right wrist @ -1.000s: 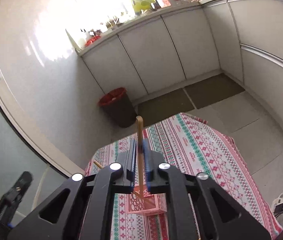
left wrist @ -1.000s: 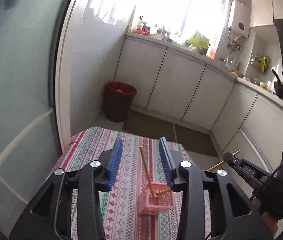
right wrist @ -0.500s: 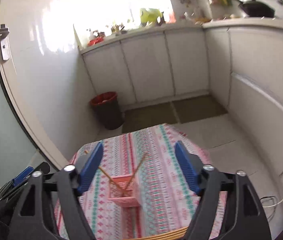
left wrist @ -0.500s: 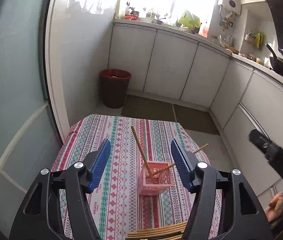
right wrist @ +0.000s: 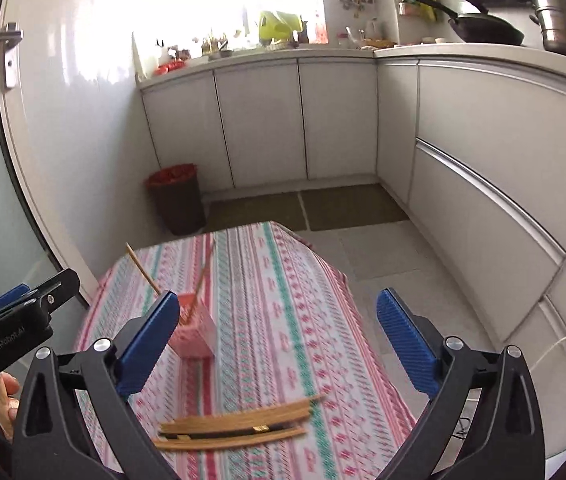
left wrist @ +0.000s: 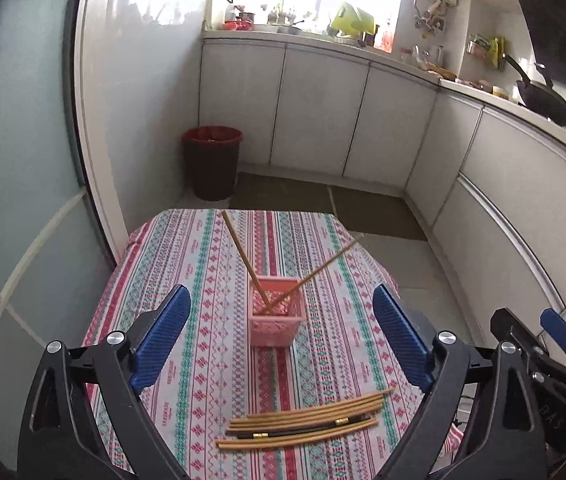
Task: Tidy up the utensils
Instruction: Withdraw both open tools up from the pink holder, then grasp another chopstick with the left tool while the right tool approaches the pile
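Observation:
A pink slotted basket (left wrist: 275, 312) stands on the patterned tablecloth (left wrist: 203, 264) with two wooden chopsticks (left wrist: 239, 248) leaning out of it. It also shows in the right wrist view (right wrist: 195, 332). A pile of several chopsticks (left wrist: 303, 420), wooden and one black, lies near the table's front edge, also in the right wrist view (right wrist: 235, 428). My left gripper (left wrist: 281, 332) is open and empty, above and behind the pile. My right gripper (right wrist: 277, 336) is open and empty, to the right of the left one.
A red waste bin (left wrist: 212, 160) stands on the floor beyond the table by the white cabinets (left wrist: 323, 112). A glass door (left wrist: 11, 200) is at the left. The right gripper's body (left wrist: 543, 364) shows at the left view's right edge.
My right gripper let go of a chopstick, which now leans in the basket, and opened wide. Both grippers drew back toward the table's front edge, and the pile came into view.

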`<state>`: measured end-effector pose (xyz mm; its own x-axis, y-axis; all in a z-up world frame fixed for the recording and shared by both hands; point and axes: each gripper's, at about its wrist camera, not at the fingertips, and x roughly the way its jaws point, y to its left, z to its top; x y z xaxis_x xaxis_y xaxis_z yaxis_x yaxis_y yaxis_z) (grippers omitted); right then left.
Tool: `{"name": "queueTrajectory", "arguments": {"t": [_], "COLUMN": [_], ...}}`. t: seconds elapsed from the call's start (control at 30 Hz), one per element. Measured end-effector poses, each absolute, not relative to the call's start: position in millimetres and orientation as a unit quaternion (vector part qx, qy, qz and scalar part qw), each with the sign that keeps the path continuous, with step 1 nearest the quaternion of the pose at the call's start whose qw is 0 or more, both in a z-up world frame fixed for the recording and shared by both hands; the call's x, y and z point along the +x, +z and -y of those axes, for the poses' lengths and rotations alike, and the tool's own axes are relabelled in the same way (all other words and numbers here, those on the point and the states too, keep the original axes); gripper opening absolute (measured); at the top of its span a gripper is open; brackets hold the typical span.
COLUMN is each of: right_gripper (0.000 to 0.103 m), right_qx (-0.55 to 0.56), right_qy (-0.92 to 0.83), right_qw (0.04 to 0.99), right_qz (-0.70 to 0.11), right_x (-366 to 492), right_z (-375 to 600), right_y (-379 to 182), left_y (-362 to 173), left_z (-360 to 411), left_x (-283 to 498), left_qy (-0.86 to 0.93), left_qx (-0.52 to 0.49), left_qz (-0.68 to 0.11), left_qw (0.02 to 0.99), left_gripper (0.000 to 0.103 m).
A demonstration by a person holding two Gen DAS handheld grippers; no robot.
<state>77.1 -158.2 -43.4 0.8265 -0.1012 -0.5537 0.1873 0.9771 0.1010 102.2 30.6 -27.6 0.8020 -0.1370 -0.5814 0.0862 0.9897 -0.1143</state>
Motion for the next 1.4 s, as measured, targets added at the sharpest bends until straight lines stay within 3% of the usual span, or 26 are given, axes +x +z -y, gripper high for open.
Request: {"name": "queueTrajectory", "arguments": {"t": [0.17, 0.27, 0.43, 0.6, 0.77, 0.9, 1.03, 1.07, 1.13, 1.27, 1.3, 1.4], "right_gripper": [0.096, 0.096, 0.096, 0.096, 0.096, 0.096, 0.096, 0.096, 0.096, 0.096, 0.096, 0.096], "right_qx": [0.131, 0.230, 0.474, 0.469, 0.546, 0.518, 0.518, 0.519, 0.516, 0.502, 0.501, 0.490], "right_qy": [-0.068, 0.062, 0.266, -0.036, -0.075, -0.106, -0.103, -0.104, -0.107, -0.114, -0.114, -0.117], "right_qw": [0.946, 0.924, 0.789, 0.806, 0.713, 0.720, 0.705, 0.700, 0.696, 0.696, 0.695, 0.693], "right_qz": [-0.288, -0.300, -0.288, -0.360, -0.432, -0.450, -0.473, -0.479, -0.488, -0.500, -0.503, -0.516], "right_x": [44.5, 13.3, -10.3, -1.4, 9.1, 16.5, 18.4, 19.7, 21.6, 27.0, 28.2, 34.1], "right_z": [190.9, 213.0, 265.9, 304.7, 326.5, 322.0, 319.8, 319.1, 313.9, 306.8, 304.6, 298.1], "right_y": [-42.7, -38.9, -64.6, -127.5, -194.3, -198.3, -211.2, -215.0, -222.0, -229.8, -232.3, -239.3], "left_y": [-45.2, -69.7, -136.9, -199.9, -245.1, -270.4, -284.0, -285.3, -285.0, -286.7, -283.9, -283.3], "left_z": [-16.9, 5.0, 61.5, 127.2, 168.8, 188.7, 190.9, 189.5, 186.2, 173.4, 169.1, 158.7], "left_x": [103.1, 115.5, 135.3, 156.0, 183.4, 201.5, 211.9, 214.1, 217.4, 221.9, 220.2, 221.9], "left_qy": [-0.067, -0.106, -0.208, -0.218, -0.220, -0.227, -0.233, -0.237, -0.243, -0.255, -0.258, -0.260], "left_qx": [-0.006, 0.057, 0.139, 0.221, 0.254, 0.274, 0.270, 0.267, 0.262, 0.260, 0.256, 0.247], "left_qz": [-0.333, -0.377, -0.482, -0.521, -0.547, -0.564, -0.575, -0.575, -0.577, -0.584, -0.585, -0.581], "left_qw": [0.941, 0.919, 0.840, 0.795, 0.767, 0.745, 0.736, 0.736, 0.734, 0.726, 0.725, 0.731], "left_gripper": [0.096, 0.096, 0.096, 0.096, 0.093, 0.081, 0.058, 0.057, 0.043, 0.028, 0.020, 0.016]}}
